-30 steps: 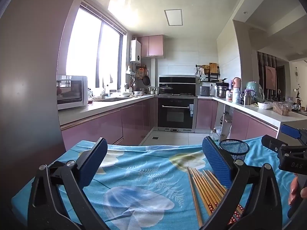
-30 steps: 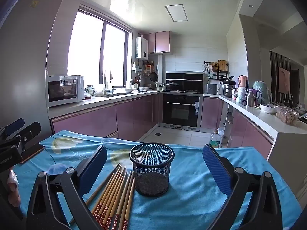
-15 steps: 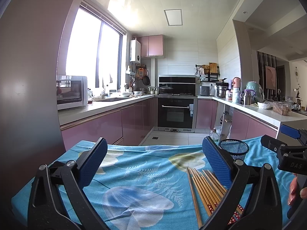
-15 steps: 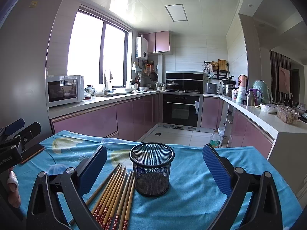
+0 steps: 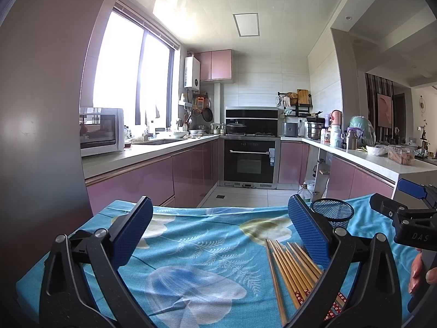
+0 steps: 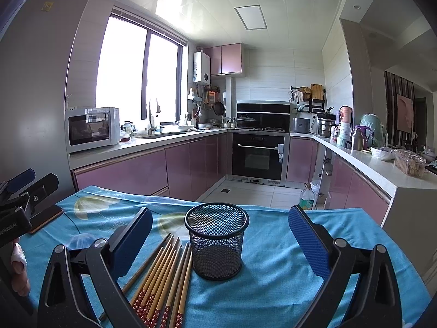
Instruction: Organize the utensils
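Observation:
Several wooden chopsticks (image 6: 164,276) with red patterned ends lie side by side on the blue floral tablecloth (image 6: 273,273). They also show in the left wrist view (image 5: 292,270). An empty black mesh cup (image 6: 216,240) stands upright just right of them; it shows in the left wrist view (image 5: 331,214) too. My right gripper (image 6: 220,242) is open and empty, with the cup between its fingers' line of sight. My left gripper (image 5: 220,235) is open and empty, left of the chopsticks. Each gripper shows at the edge of the other's view.
A dark phone (image 6: 46,217) lies on the cloth at the left. The table's far edge (image 5: 218,209) drops to the kitchen floor. Pink cabinets, a microwave (image 6: 92,128) and an oven (image 6: 258,158) stand beyond.

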### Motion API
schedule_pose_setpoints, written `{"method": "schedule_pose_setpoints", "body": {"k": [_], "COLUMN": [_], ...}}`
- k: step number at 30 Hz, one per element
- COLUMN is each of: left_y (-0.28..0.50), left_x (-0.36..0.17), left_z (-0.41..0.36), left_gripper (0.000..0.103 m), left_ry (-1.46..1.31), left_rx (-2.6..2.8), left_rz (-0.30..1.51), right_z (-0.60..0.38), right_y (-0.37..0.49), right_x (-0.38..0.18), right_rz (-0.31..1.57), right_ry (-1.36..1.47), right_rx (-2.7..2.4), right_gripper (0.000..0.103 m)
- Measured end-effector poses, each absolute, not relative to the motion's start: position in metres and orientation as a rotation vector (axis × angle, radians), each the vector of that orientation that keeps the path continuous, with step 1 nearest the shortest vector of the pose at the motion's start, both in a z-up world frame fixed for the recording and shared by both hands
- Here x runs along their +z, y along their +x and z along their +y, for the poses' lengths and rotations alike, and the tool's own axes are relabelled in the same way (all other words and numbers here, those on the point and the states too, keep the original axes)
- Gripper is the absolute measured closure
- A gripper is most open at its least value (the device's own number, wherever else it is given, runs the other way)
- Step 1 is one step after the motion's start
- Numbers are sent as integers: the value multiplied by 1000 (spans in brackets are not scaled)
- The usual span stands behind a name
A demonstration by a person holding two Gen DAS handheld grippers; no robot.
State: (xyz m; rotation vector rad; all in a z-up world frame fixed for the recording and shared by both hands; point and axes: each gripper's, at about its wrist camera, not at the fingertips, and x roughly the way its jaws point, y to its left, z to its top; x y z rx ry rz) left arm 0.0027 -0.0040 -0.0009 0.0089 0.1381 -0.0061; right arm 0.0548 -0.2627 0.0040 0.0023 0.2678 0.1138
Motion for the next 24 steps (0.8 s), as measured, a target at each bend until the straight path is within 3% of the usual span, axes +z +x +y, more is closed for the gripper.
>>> {"method": "schedule_pose_setpoints", "body": {"k": [24], "left_y": [5], "left_x": [-1], "left_z": [-8], "left_gripper": [6], "left_ry": [8], "left_rx": [-9], "left_rz": [136], "right_z": [-262], "right_y": [56], "right_x": [4], "right_rz": [263], "right_ry": [6], "right_rx": [119], "right_gripper": [6]}}
